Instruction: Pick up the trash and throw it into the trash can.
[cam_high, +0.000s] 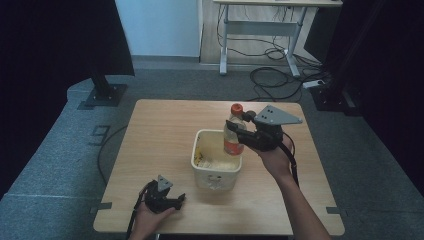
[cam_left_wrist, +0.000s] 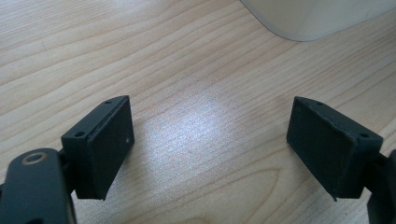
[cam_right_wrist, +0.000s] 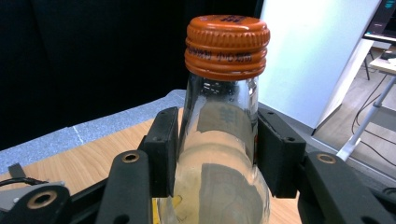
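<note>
You're at a light wood table (cam_high: 165, 130), square-ish, rounded corners, grain running side to side. Cream plastic tub (cam_high: 216, 165) sits on it approx. centre, slightly toward the right edge, w/ yellowish scraps inside. Your left gripper (cam_high: 165, 197) rests on the surface near the front edge, left of the tub. Table stands on grey carpet (cam_high: 60, 150).
</note>
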